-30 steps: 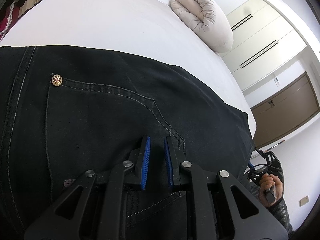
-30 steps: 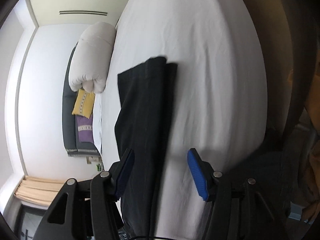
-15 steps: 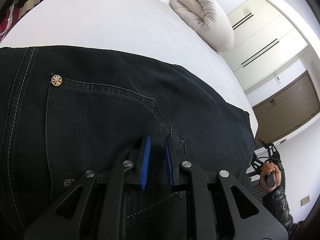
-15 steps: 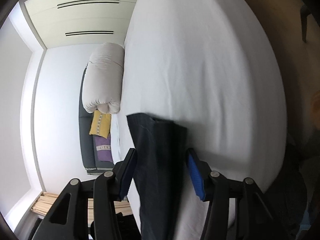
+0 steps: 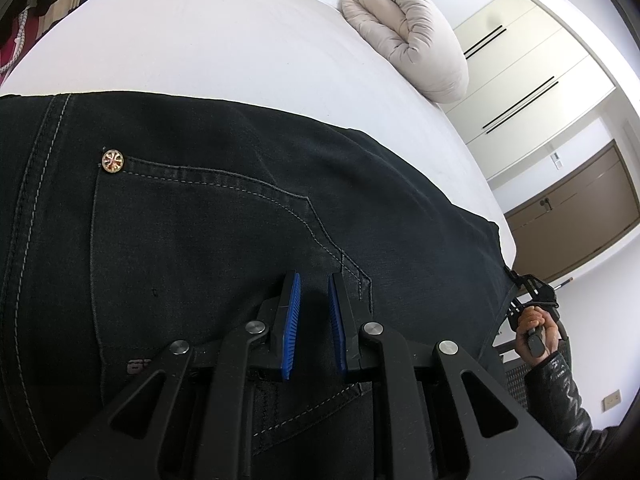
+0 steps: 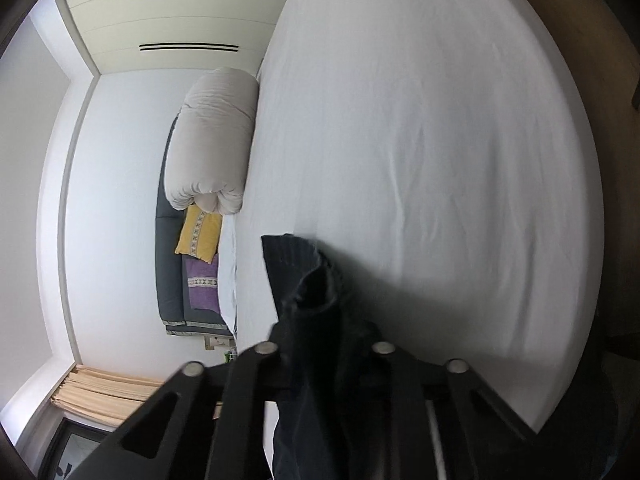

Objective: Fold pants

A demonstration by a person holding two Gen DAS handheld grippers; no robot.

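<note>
Pants (image 5: 240,240) lie across the bed (image 5: 240,48). Left gripper (image 5: 313,320) narrow, pinching the waist at 6 o'clock. Right gripper (image 6: 320,344) closing on the bunched leg hem; a shallow bite could slip when lifted.

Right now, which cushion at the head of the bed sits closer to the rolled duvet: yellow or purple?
The yellow cushion. It touches the end of the rolled duvet; the purple cushion lies beyond it, farther from the roll.

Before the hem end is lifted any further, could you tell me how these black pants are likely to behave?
Probably floppy: the black pants bunch and crumple where the right gripper is closing on the hem. Likely fairly heavy for cloth, judging by the thick stitched denim. The white bedsheet looks smooth, so they may slide.
</note>
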